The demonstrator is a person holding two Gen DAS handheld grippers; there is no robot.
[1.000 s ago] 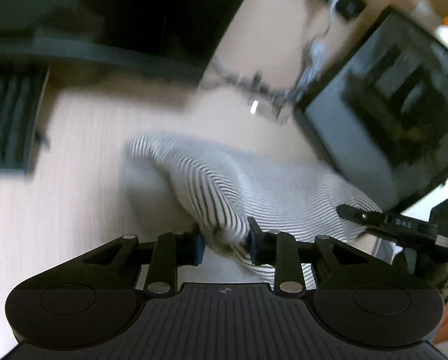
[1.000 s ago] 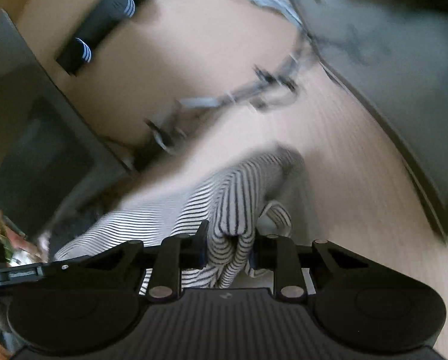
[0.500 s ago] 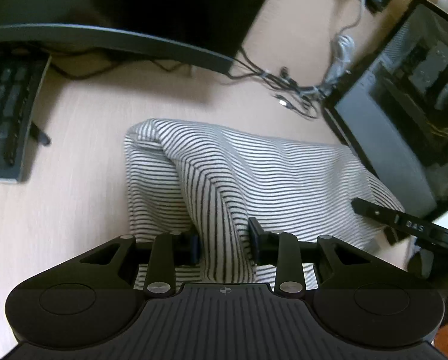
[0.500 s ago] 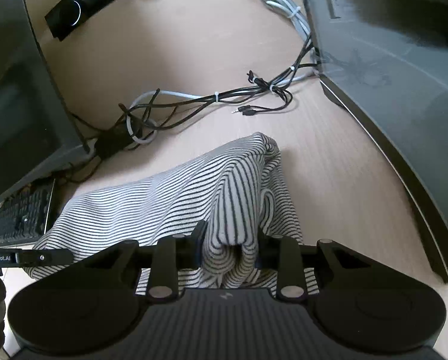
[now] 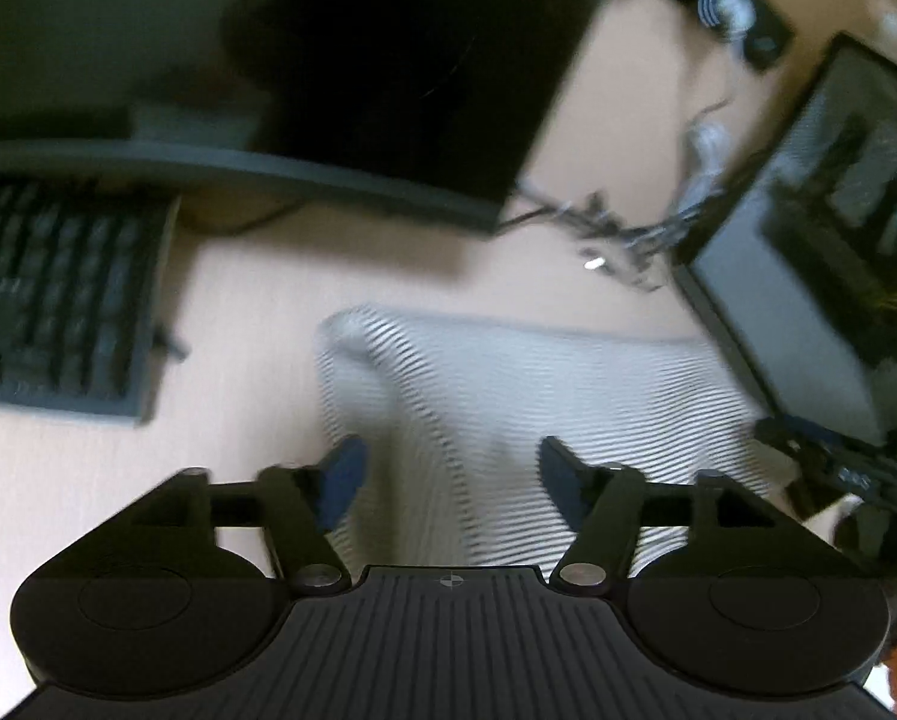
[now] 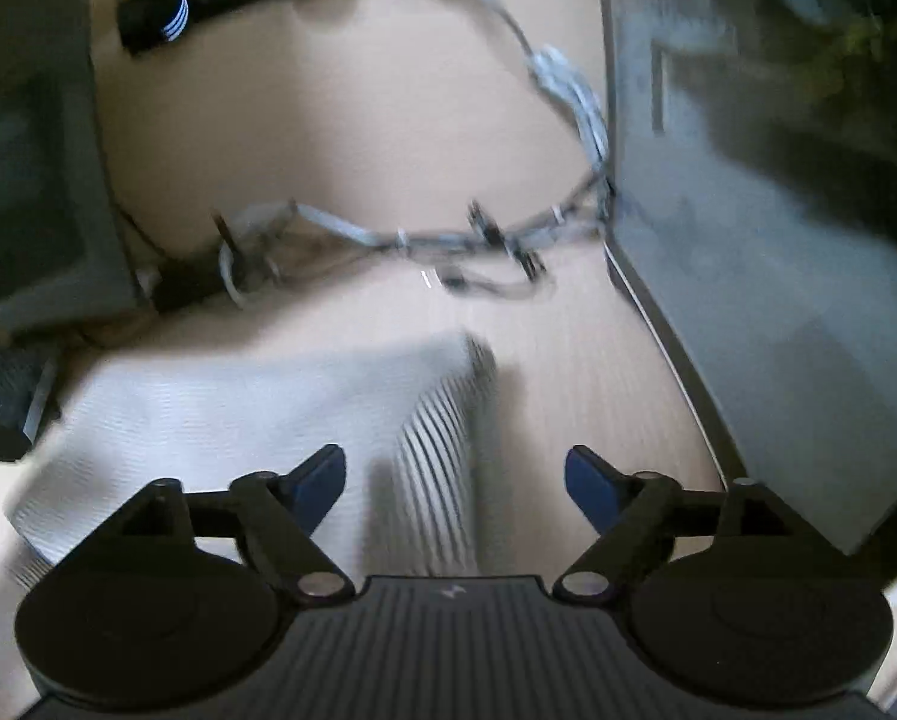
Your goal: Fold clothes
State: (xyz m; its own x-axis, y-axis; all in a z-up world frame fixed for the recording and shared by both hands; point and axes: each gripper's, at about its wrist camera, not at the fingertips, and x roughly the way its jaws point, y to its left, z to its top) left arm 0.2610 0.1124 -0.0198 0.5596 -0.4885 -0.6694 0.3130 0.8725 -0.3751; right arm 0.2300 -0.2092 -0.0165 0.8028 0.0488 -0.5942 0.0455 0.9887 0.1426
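Observation:
A black-and-white striped garment lies folded on the light wooden desk, blurred by motion in both views. My left gripper hovers over its near edge, jaws opening, blue pads apart and clear of the cloth. The same striped garment fills the lower left of the right wrist view. My right gripper stands over its right-hand fold, jaws opening wide, and a striped ridge of cloth rises between the pads without touching them. The other gripper's black finger shows at the garment's right end.
A black keyboard lies at the left. A curved monitor base and a dark screen stand behind. A dark computer case flanks the right. Tangled cables and a black power strip lie beyond the garment.
Both grippers have let go of the striped garment: their jaws, shut on folds of cloth before, now stand wide apart. The cloth has dropped flatter onto the desk.

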